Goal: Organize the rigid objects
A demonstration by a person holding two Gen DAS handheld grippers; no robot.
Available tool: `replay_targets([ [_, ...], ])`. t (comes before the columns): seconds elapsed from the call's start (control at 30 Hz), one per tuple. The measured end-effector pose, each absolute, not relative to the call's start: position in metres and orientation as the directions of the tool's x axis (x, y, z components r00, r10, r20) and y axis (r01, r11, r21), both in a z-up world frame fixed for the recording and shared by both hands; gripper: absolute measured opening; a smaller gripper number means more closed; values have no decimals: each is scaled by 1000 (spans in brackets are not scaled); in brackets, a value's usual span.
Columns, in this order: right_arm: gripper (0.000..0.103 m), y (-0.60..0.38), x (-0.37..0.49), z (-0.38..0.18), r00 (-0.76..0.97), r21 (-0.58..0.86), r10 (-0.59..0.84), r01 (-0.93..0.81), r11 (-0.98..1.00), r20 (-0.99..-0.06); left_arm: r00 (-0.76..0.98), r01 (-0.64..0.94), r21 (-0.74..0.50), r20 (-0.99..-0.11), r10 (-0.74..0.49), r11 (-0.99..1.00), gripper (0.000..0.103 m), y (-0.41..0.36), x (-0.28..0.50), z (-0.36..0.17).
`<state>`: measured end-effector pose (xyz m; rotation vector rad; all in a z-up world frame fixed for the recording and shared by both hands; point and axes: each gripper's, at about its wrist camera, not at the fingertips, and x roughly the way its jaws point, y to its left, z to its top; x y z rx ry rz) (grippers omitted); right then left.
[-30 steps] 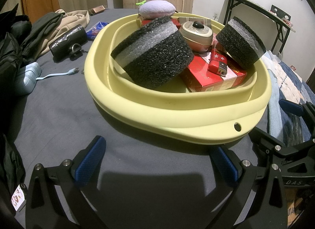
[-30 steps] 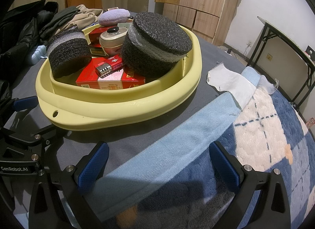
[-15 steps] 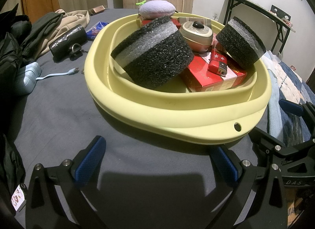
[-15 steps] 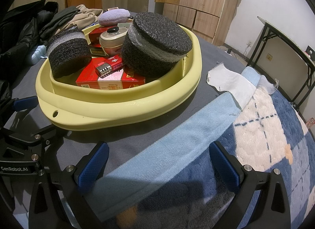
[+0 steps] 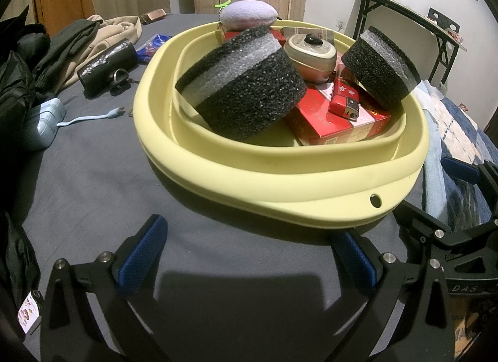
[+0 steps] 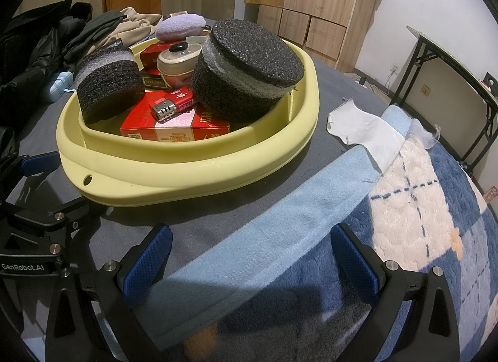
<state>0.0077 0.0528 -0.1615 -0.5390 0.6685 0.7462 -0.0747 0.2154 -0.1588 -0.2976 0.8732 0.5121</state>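
1. The left gripper (image 5: 249, 246) is held with fingers apart and empty over the grey sheet (image 5: 93, 181).
2. The right gripper (image 6: 252, 250) is likewise spread, over the blue blanket (image 6: 404, 237).
3. Foam discs (image 5: 242, 81), a lighter (image 6: 172, 105) and what seems a cigarette carton (image 6: 174, 126) are seen inside the yellow basin (image 5: 311, 175).

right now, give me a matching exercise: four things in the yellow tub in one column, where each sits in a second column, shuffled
Things:
1. small red lighter with a metal top
2. lilac fuzzy pouch
3. round beige jar with a black knob
4. flat red cardboard carton

Places:
a. far rim of the yellow plastic tub
b. lying on the carton
c. under the lighter, on the tub floor
d. between the two black foam cylinders, behind the lighter

Pairs: 1-b, 2-a, 3-d, 4-c
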Motion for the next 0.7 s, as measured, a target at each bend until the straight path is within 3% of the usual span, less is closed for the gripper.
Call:
replay_targets([
  [0.7, 103, 53, 7, -161, 550, -207, 433, -757, 620, -714, 534, -541, -43, -789, 304, 840, 103, 215, -75, -158],
])
